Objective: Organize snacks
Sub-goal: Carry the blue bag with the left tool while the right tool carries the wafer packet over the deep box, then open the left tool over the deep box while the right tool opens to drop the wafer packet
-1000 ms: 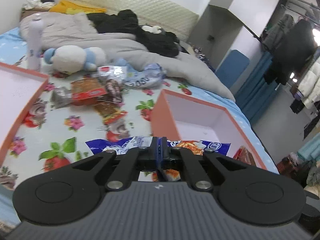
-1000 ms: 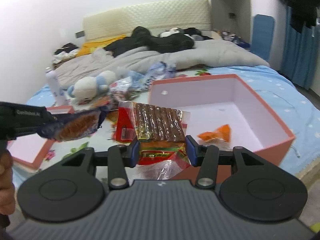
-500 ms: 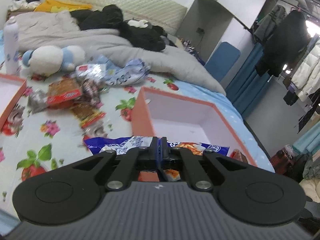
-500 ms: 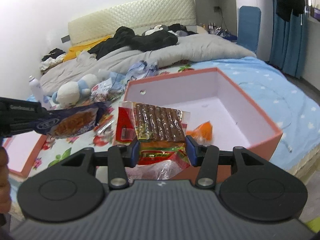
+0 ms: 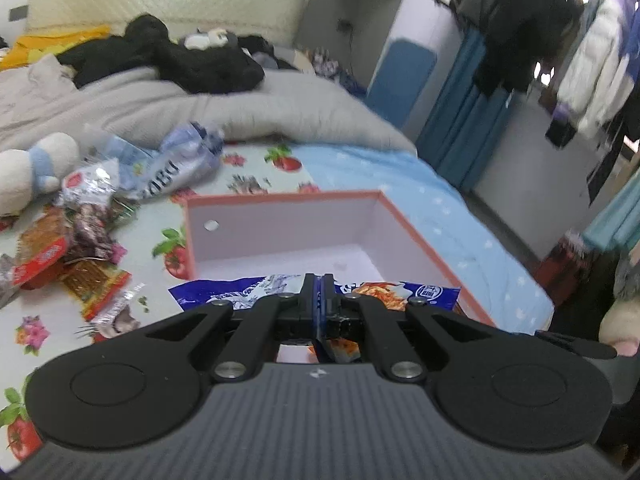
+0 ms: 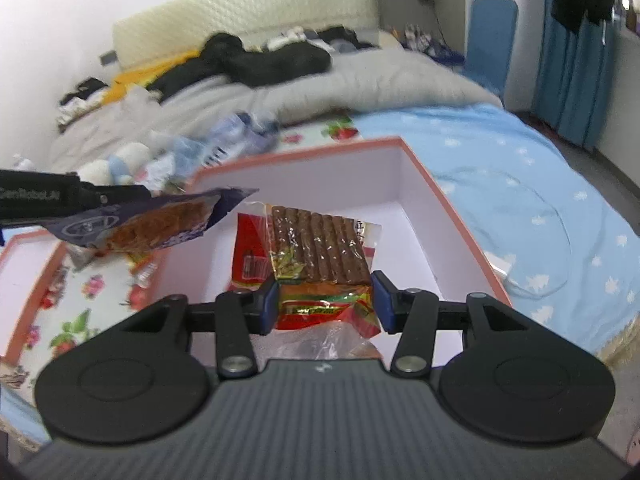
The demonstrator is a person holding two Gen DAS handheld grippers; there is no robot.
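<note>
Fingers pinch two snack packs over the box (image 6: 460, 236).
Left gripper (image 5: 319, 300) shut on a limp blue bag (image 5: 400, 292); right gripper (image 6: 326, 306) squeezes the stiffer biscuit pack (image 6: 320, 252) at six o'clock, likely light, crushable.

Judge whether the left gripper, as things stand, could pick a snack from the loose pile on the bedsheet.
Probably not yet: the left gripper is shut on the blue snack bag. The way to the pile itself looks free.

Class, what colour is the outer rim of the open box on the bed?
Orange-pink, with white inner walls; the box rim shows best in the left wrist view.
</note>
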